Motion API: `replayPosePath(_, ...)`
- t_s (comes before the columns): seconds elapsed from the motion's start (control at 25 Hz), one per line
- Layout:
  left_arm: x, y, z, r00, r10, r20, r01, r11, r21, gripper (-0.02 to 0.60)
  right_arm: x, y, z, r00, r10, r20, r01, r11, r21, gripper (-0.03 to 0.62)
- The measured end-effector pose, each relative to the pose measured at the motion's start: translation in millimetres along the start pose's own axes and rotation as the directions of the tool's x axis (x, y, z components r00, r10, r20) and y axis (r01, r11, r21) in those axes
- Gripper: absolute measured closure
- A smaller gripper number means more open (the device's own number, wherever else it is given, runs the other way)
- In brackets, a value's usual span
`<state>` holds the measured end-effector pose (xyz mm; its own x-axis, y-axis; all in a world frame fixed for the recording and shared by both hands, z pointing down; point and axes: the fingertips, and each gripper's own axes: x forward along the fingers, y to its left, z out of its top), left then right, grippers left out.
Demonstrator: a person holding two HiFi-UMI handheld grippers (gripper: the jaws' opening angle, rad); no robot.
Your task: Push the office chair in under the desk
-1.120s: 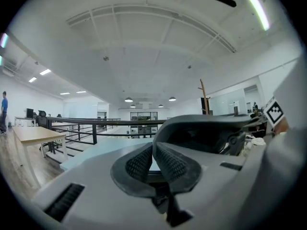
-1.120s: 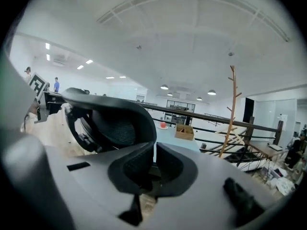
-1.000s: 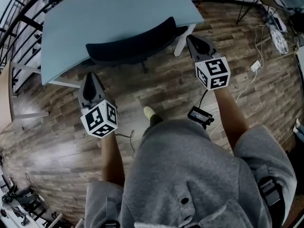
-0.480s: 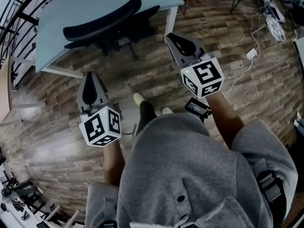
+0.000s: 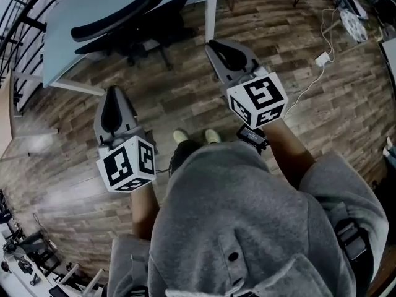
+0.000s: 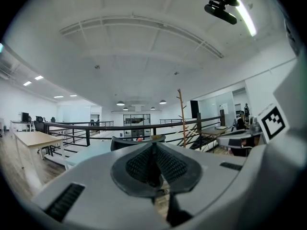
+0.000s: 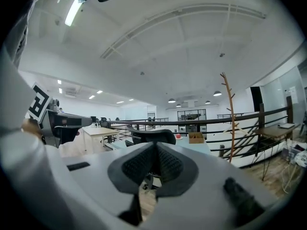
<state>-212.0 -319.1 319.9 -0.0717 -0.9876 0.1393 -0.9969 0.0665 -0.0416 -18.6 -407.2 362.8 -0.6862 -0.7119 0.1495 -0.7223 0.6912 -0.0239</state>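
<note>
The black office chair point(image 5: 127, 22) stands tucked under the pale blue desk point(image 5: 93, 11) at the top left of the head view, its backrest showing at the desk edge. In the right gripper view the chair point(image 7: 149, 136) shows just past the jaws, and the left gripper view catches its backrest point(image 6: 136, 142). My left gripper point(image 5: 112, 99) is shut and empty, well short of the desk. My right gripper point(image 5: 221, 47) is shut and empty too, near the desk's white leg point(image 5: 211, 18). Neither touches the chair.
Wood-plank floor lies between me and the desk. A white power strip and cable point(image 5: 322, 59) trail at the right. Black railings point(image 5: 18, 17) run behind the desk at the left. A wooden table point(image 7: 98, 131) and a coat stand point(image 7: 230, 119) lie farther off.
Both grippers have drawn back from the chair and desk, toward my body. The chair stays under the desk and looks farther away as I step back.
</note>
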Motion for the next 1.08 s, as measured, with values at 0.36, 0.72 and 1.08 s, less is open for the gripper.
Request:
replayPosePath(0.36, -6.4, 6.2, -1.5, 0.999, -0.043, -0.023, 0.043, 0.999, 0.005, 0.546, -0.8, 13.8, -4.4, 0.998, -0.044, -0.036, 0.046, 0.998, 0.037, 0.56)
replayPosePath(0.72, -17.0, 34.6, -9.4, 0.999, -0.038, -0.025, 0.037, 0.999, -0.018, 0.546, 10.2, 44.4, 2.8, 0.998, -0.049, -0.043, 0.05, 0.999, 0.015, 0.56)
replayPosePath(1.08, -17.4, 48.3, -10.0, 0.999, -0.044, -0.021, 0.043, 0.998, -0.04, 0.546, 14.5, 57.1, 2.8, 0.997, -0.068, -0.048, 0.068, 0.998, 0.0, 0.56)
